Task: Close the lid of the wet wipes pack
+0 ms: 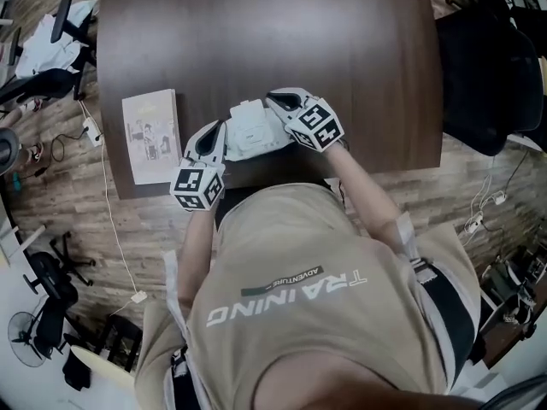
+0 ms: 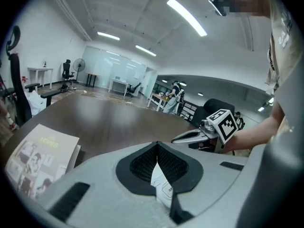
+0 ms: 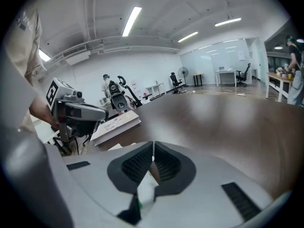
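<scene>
Flanking wet wipes pack (image 1: 252,131), left gripper (image 2: 157,145) fingers together, right gripper (image 3: 153,145) fingers together

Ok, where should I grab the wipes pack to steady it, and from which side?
Pinch the thin film edges at the two ends of the wipes pack, coming in low from left and right. It lies flat at the table edge, so end grips leave the top free. The left gripper and right gripper are shut on it that way.
</scene>
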